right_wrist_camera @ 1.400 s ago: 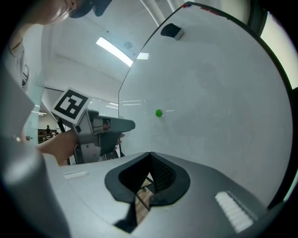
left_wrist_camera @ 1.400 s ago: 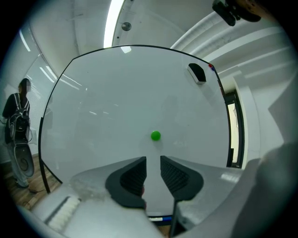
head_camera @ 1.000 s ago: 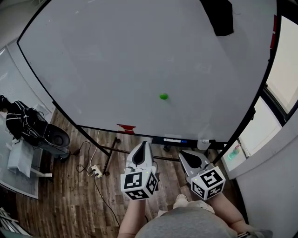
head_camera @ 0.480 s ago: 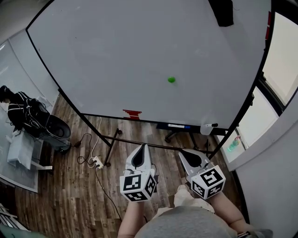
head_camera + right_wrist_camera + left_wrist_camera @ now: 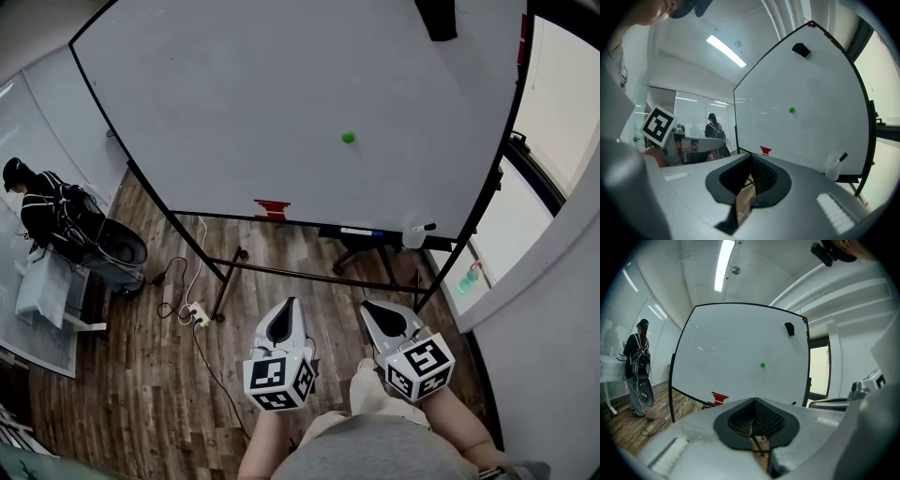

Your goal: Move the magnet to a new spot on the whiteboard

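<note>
Left gripper (image 5: pixel 288 304): fingers pressed together, nothing between them. Right gripper (image 5: pixel 368 308): same, fingers closed and empty. Both are held low over the wood floor (image 5: pixel 141 394), side by side, pointing at the whiteboard (image 5: pixel 234 103). The green magnet (image 5: pixel 348 138) is stuck on the whiteboard at 12 o'clock from my grippers, well apart from both. A red thing (image 5: pixel 273 208) sits at the board's bottom edge, at 7 o'clock from the magnet. A black block (image 5: pixel 436 17) is near the top right corner, at 1 o'clock. A person in black (image 5: pixel 37 202) stands at 9 o'clock.
</note>
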Demonstrator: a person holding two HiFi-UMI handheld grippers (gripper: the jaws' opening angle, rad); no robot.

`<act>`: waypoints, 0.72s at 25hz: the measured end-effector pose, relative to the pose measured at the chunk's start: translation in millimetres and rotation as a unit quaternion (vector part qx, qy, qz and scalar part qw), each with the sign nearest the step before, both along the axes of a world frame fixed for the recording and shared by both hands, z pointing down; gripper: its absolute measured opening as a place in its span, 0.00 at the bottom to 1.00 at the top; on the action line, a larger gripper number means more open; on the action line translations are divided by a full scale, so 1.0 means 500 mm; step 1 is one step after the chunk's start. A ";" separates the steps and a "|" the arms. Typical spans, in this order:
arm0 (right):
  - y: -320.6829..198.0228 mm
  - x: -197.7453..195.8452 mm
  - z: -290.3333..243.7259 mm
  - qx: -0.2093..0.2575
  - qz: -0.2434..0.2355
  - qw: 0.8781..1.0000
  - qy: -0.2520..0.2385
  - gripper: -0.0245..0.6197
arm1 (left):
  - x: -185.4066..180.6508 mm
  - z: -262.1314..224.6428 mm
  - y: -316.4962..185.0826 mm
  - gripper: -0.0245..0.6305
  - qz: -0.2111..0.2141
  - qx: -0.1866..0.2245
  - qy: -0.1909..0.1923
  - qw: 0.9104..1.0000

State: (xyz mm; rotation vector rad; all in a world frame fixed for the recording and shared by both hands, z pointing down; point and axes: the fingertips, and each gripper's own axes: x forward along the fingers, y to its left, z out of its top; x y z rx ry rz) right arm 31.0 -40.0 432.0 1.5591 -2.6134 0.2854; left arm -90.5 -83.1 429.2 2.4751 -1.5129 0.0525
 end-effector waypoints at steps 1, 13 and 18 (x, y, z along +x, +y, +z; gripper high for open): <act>0.010 -0.003 0.000 0.001 0.000 1.000 0.000 0.04 | -0.003 0.003 0.013 0.04 0.001 -0.002 0.000 1.000; 0.091 -0.034 -0.001 0.005 -0.003 1.000 -0.001 0.03 | -0.041 0.025 0.106 0.04 -0.001 -0.008 -0.004 1.000; 0.106 -0.042 0.001 0.003 -0.011 1.000 -0.006 0.03 | -0.042 0.027 0.118 0.04 -0.002 -0.006 -0.004 1.000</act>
